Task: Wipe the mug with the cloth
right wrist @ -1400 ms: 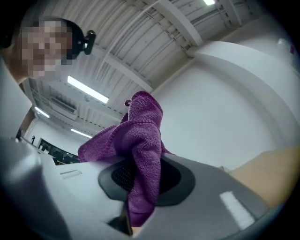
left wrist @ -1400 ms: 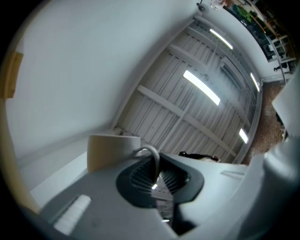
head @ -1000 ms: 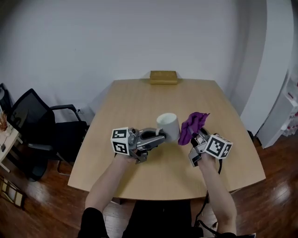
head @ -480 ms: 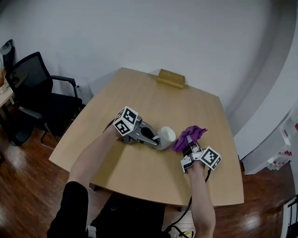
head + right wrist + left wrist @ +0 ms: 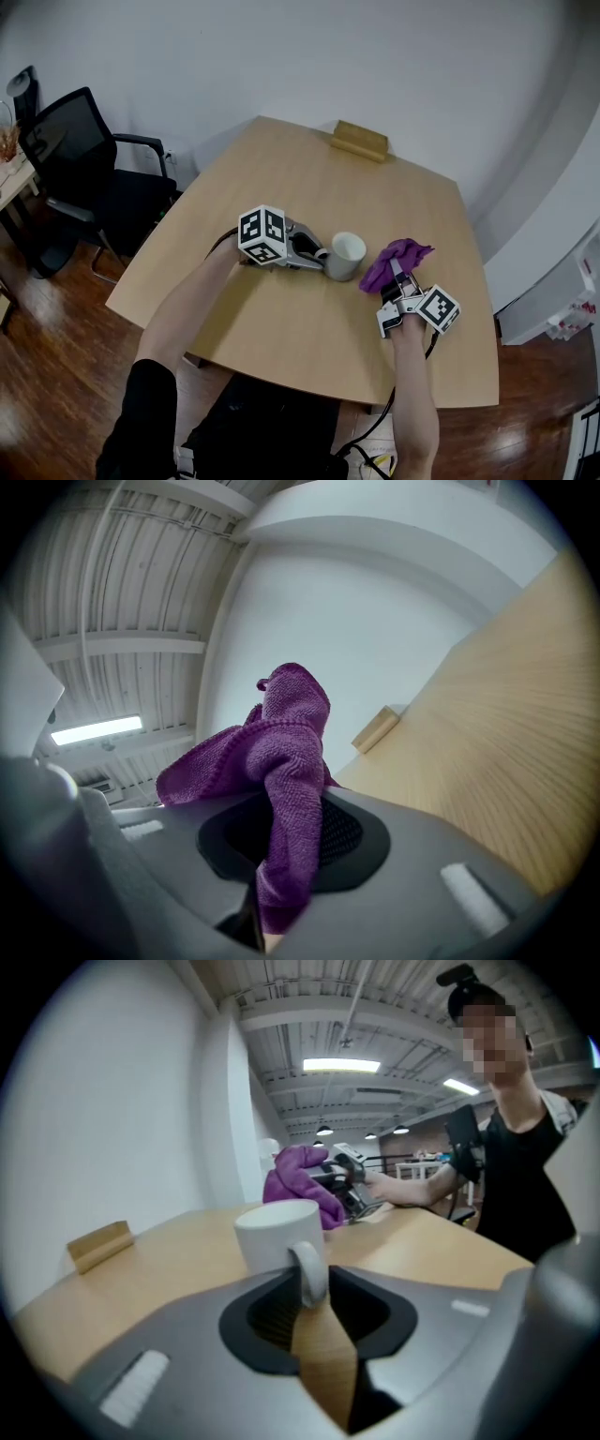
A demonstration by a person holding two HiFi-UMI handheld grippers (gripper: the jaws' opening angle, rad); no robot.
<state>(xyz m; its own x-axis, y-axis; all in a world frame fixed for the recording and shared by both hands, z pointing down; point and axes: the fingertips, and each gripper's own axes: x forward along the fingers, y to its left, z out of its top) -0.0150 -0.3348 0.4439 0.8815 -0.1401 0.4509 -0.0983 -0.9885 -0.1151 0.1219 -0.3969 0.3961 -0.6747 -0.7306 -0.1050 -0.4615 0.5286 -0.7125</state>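
We look down on a pale wooden table [image 5: 281, 178], with a person's two arms reaching over its near edge, a handheld gripper in each hand. The white mug [image 5: 345, 255] stands upright near the middle of the tabletop, a little toward the right edge, its handle [image 5: 309, 1274] turned toward the left gripper [image 5: 317, 259]. That gripper's jaws have just been opening: they now stand moderately apart, with the handle between them and apparently no longer squeezed. The right gripper [image 5: 395, 278] hovers just beside the mug, toward the right edge, its jaws clamped on a bunched purple cloth [image 5: 396, 260] that stands up above them. A small wooden block [image 5: 359, 141] lies at the far edge, and a black office chair [image 5: 80, 173] stands off the left side. We judge that the step in hand is letting go of the mug. To do it well, we would spread the jaws until both pads clear the handle, then draw the left gripper straight back along the handle's line without lifting or twisting, so the mug neither slides nor tips. We would also keep the cloth off the rim.
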